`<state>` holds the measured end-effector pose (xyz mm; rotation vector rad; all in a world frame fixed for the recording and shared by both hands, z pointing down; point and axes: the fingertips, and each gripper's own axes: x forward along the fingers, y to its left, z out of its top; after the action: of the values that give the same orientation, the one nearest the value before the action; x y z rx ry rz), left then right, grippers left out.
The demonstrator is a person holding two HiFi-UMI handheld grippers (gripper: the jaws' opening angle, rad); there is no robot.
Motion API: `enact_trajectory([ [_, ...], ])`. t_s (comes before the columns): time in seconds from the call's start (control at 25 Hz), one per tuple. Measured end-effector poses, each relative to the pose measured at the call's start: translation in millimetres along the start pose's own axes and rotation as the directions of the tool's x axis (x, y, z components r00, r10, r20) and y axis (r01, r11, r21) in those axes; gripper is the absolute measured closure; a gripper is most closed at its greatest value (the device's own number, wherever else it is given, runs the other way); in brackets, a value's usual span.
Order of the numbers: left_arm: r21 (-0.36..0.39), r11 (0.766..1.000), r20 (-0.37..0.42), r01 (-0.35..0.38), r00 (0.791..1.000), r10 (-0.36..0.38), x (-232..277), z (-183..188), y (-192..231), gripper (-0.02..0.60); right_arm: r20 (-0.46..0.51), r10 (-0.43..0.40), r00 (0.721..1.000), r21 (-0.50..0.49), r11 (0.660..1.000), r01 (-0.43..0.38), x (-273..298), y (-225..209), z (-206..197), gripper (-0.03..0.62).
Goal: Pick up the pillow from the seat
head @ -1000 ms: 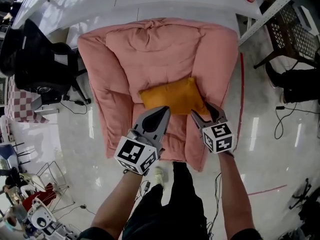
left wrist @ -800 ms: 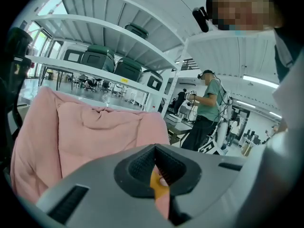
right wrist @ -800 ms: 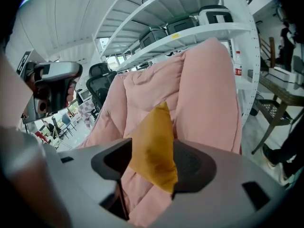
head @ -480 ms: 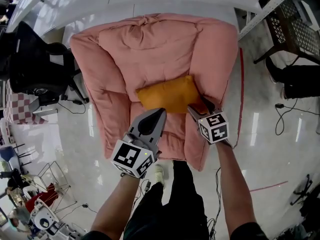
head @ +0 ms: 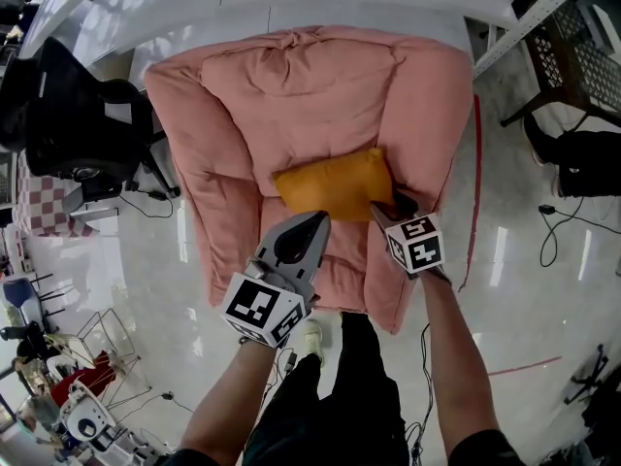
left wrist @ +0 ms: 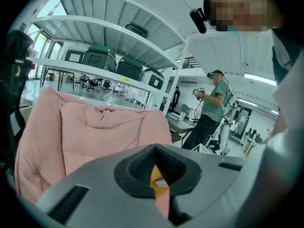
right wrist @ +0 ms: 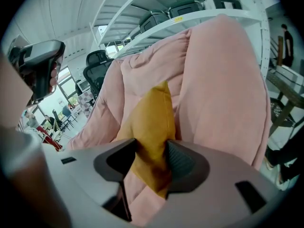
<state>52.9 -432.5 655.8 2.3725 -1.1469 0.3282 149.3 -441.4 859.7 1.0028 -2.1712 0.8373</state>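
Far to the left in the head view, a black office chair [head: 82, 124] stands on the shiny floor [head: 155, 289], just beside the pink armchair [head: 291, 85].

Next comes the left gripper [head: 316, 219]. It hangs over the front part of the seat, and its tip points at the lower left edge of the pillow [head: 335, 184]. The tip is very near the pillow, but I cannot tell if it touches. In the left gripper view its fingers [left wrist: 118, 175] are pressed together at the tip and hold nothing. Through the small hollow between them shows only a thin strip of orange pillow [left wrist: 155, 175] and pink cushion.

The orange pillow lies on the seat of the armchair, against the backrest. It sits more to the right side, and its right end meets the right arm cushion.

The right gripper [head: 384, 208] is at the lower right corner of the pillow. In the right gripper view this corner [right wrist: 151, 127] stands between the two fingers [right wrist: 183, 163]. The fabric fills the gap and touches both pads, and the fingers are closing on it. The pillow rests on the seat.

At the far right, a black mesh stand [head: 568, 61] is on the floor, well apart from the armchair.
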Motion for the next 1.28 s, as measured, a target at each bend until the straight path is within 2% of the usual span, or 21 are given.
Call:
enact_trajectory([
  [0.32, -0.016, 1.0, 0.005, 0.001, 1.0, 0.0, -4.7, 1.0, 1.5, 0.581, -0.014, -0.023, 1.0, -0.06, 0.998, 0.022, -0.9, 12.3, 0.9, 0.477],
  [0.8, -0.013, 0.999, 0.044, -0.033, 0.998, 0.033, -43.9, 11.3, 7.9, 0.581, 0.001, -0.04, 0.999, -0.201, 0.979, 0.039, -21.5, 62.1, 31.7, 0.505],
  [1.04, -0.012, 0.999, 0.068, -0.038, 0.997, 0.039, -82.4, 14.8, 5.9, 0.581, -0.025, -0.097, 0.995, -0.337, 0.938, 0.083, -48.0, 96.8, 46.7, 0.525],
  [1.28, -0.013, 1.0, 0.104, -0.015, 0.994, 0.016, -117.2, 22.2, -0.8, 0.581, -0.052, -0.152, 0.987, -0.481, 0.87, 0.108, -84.7, 125.7, 60.2, 0.534],
])
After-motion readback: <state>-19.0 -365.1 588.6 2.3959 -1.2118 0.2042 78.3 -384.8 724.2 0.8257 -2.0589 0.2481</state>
